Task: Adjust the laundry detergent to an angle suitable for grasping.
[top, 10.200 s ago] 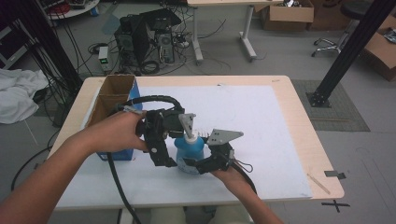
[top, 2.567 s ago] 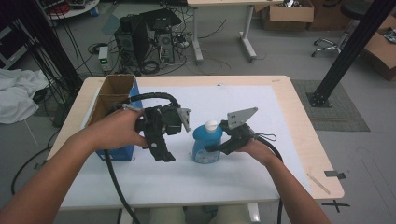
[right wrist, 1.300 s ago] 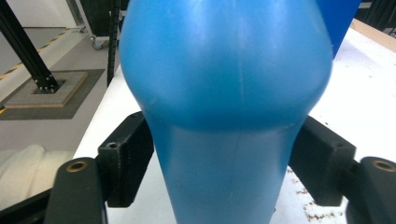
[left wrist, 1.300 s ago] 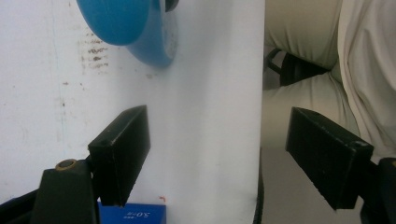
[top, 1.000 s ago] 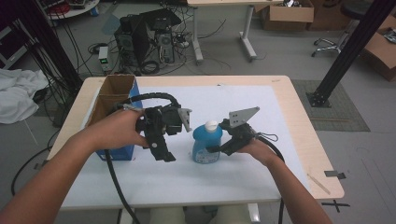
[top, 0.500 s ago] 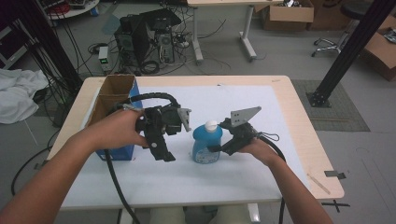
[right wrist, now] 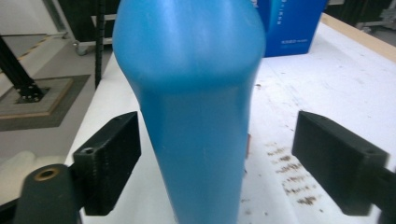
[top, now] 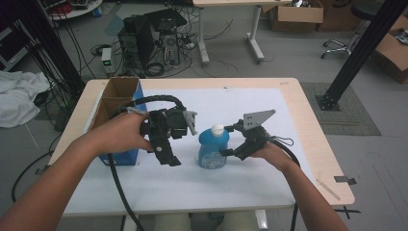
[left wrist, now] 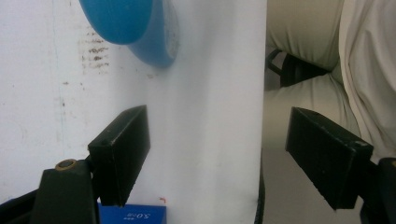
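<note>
The blue bottle point(top: 212, 150) stands upright right of the open cardboard box point(top: 118, 103). The right gripper point(top: 230, 152) still brackets it, jaws apart, seemingly just released. The left gripper point(top: 166, 153) stays open, empty, between box and bottle.

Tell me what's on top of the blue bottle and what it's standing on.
A white cap tops the blue bottle, which stands upright on the white sheet covering the table. Its base hides the sheet beneath it.

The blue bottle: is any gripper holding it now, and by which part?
Nothing is held. The blue bottle stands between the right gripper's open fingers, untouched.
</note>
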Tool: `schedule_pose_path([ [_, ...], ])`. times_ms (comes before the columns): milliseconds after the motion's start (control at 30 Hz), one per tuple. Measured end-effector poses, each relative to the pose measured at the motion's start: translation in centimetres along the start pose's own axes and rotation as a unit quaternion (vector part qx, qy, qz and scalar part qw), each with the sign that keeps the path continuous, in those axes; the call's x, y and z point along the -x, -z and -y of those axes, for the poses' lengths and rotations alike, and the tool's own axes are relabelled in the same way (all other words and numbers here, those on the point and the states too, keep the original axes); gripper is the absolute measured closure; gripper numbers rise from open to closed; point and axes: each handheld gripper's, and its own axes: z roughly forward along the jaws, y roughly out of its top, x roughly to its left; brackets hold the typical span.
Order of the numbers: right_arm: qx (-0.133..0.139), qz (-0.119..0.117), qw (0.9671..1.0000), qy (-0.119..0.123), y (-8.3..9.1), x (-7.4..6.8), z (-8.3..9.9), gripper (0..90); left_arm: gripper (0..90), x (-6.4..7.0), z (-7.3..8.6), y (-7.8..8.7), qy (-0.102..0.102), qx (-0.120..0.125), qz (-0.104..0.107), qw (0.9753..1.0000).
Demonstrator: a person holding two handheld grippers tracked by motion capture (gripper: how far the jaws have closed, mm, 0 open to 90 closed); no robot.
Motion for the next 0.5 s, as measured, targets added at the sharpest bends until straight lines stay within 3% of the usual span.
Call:
schedule_pose_path([
  [300, -0.012, 0.014, 0.9998, -0.001, 1.7, -0.1, -0.1, 14.9, 22.6, -0.2, 0.0, -0.1, 0.005, 0.000, 0.000, 1.0000],
  [500, -0.047, 0.038, 0.9982, -0.003, 4.1, -0.1, -0.2, 14.9, 22.6, -0.2, -0.1, -0.1, 0.004, -0.001, -0.001, 1.0000],
])
